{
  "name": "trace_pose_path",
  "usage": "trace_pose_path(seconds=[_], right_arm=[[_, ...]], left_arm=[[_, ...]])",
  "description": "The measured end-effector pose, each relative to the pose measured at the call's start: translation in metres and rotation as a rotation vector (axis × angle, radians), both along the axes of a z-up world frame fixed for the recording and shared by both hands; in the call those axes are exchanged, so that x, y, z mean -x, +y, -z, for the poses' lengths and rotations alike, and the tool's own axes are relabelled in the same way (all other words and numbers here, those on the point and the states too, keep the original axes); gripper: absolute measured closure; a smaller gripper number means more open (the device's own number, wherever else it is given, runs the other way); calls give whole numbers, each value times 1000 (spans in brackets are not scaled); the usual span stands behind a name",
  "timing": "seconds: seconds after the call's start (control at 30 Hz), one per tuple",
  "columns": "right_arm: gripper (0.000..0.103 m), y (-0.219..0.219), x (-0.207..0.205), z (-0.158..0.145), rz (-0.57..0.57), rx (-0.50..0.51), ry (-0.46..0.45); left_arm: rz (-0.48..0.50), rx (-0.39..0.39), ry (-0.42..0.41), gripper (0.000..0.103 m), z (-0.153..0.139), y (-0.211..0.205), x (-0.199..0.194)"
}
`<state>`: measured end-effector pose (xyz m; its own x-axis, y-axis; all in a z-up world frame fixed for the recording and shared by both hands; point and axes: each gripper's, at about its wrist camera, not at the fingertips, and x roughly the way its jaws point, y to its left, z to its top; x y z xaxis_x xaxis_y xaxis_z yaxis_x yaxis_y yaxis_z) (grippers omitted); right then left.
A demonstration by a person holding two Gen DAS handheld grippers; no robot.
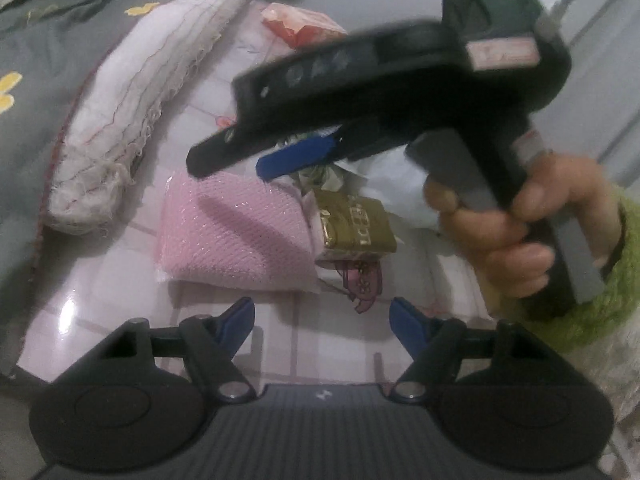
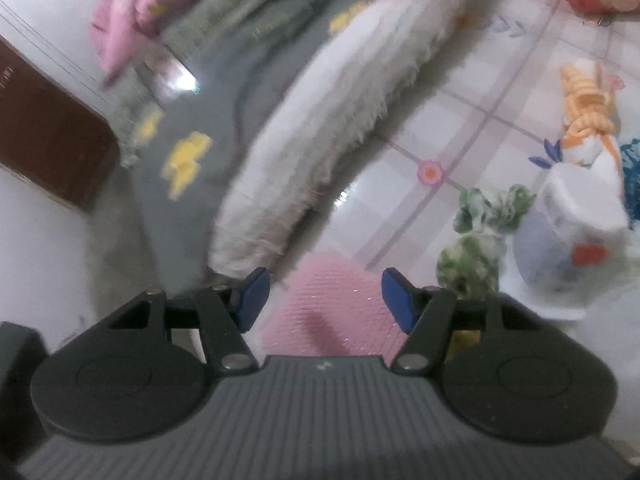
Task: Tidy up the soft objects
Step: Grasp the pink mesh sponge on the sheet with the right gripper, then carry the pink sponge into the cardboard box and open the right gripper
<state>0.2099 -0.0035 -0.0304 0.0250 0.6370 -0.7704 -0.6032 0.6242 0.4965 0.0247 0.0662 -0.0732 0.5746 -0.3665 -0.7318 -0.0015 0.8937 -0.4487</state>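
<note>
A pink mesh cloth [image 1: 236,232] lies folded on the glossy checked tabletop [image 1: 120,312], just ahead of my open, empty left gripper [image 1: 322,320]. A rolled white frayed towel [image 1: 148,92] lies to its left on a grey flowered blanket [image 1: 44,80]. My right gripper [image 2: 324,298] is open and empty, hovering over the pink cloth [image 2: 332,300]; seen from the left wrist view, its blue fingers [image 1: 296,158] hang above the cloth's far edge. The white towel [image 2: 320,128] runs diagonally ahead of it.
A gold packet [image 1: 354,224] and white bag lie right of the pink cloth. A red-orange packet [image 1: 300,24] lies farther back. In the right view, a green-white knotted cloth [image 2: 476,240], a white cup-like item [image 2: 568,240], an orange striped cloth [image 2: 588,108] and a pink pillow [image 2: 132,24].
</note>
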Motion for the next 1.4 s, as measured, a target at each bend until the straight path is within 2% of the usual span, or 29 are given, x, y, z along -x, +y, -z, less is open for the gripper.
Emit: trace_pose_path(seconds=[0.1, 0.33, 0.47, 0.57, 0.7, 0.8, 0.93, 1.17, 1.4], right_arm=[[41, 2, -1, 8, 0, 41, -3], [40, -7, 5, 13, 0, 52, 61], [40, -9, 4, 16, 6, 49, 90], [40, -7, 2, 21, 16, 63, 94], [44, -2, 6, 33, -8, 60, 132], [52, -4, 8, 31, 6, 47, 131], [56, -12, 9, 18, 22, 12, 113], [56, -32, 12, -22, 44, -94, 57], [56, -88, 13, -58, 137, -207, -2]], left_arm=[[-21, 12, -11, 28, 1, 6, 1], [-92, -6, -26, 25, -1, 29, 8], [-110, -3, -2, 25, 2, 34, 5], [-114, -35, 13, 25, 3, 31, 4], [-127, -112, -2, 22, 2, 25, 4], [-136, -102, -13, 22, -3, 28, 5], [-134, -123, -59, 22, -22, 26, 10], [-124, -182, -159, 22, -64, 12, 17], [-8, -229, -251, 22, -100, -31, 0]])
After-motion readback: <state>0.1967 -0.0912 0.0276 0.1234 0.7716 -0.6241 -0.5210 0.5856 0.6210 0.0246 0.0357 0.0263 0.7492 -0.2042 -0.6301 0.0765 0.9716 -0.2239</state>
